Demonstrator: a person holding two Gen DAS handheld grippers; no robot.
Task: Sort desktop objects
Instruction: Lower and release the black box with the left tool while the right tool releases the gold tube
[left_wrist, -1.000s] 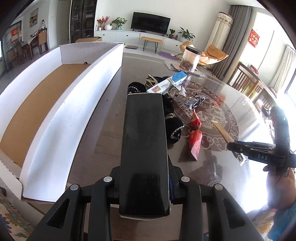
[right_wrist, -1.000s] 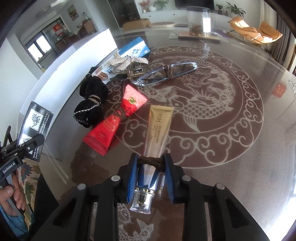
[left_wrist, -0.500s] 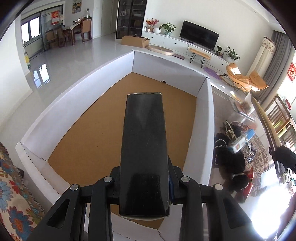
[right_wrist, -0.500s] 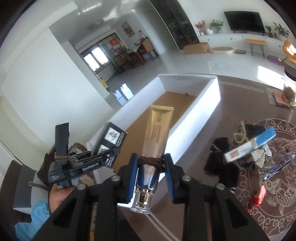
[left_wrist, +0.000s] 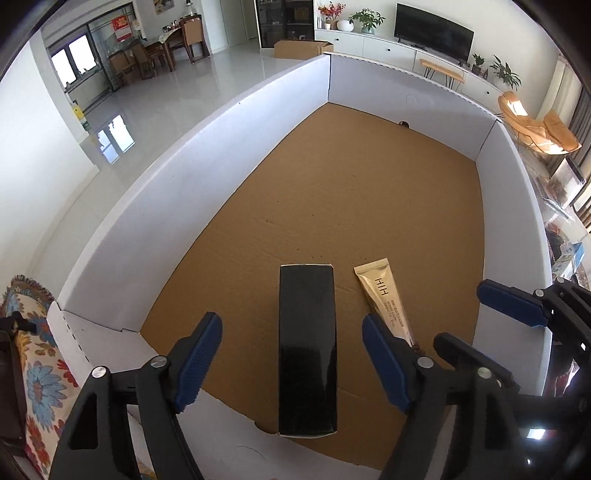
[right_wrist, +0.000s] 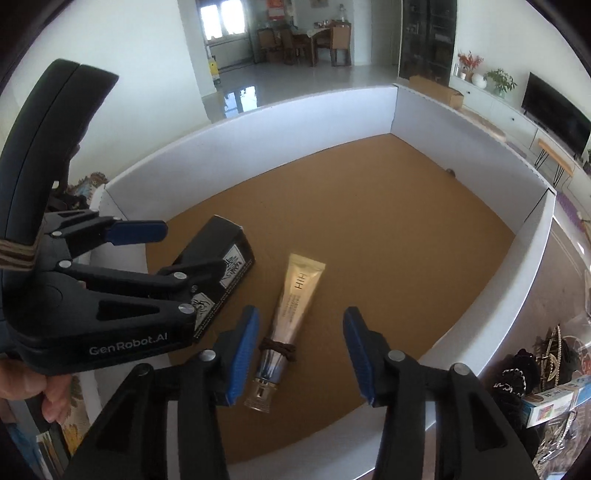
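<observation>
— Both things just went into the white-walled box (left_wrist: 229, 206), didn't they?

— Looks so. The black carton (left_wrist: 307, 347) lies flat on the brown floor of the box, between the fingers (left_wrist: 197, 358) of the left gripper (left_wrist: 291, 363), which have just been opening and now stand wide, clear of it on both sides. The gold tube (right_wrist: 295, 295) lies just beside it, at the carton's three o'clock in the left wrist view, cap toward the near wall, a brown band round its neck.

— And the right gripper (right_wrist: 299, 354)?

— Its jaws have just been opening too; the tube sits between the fingers (right_wrist: 242, 354), but neither one presses on it. Released, I'd say.

— So this is the drop-off step.

— The end of it. What's left is on the table (right_wrist: 565, 266): the dark heap (right_wrist: 517, 369) and a blue-and-white packet (right_wrist: 554, 400) at four o'clock in the right wrist view, outside the box wall.

— Next move?

— I'd judge both hands should lift straight up clear of the walls, without nudging the carton or tube, then swing back over that pile.
</observation>
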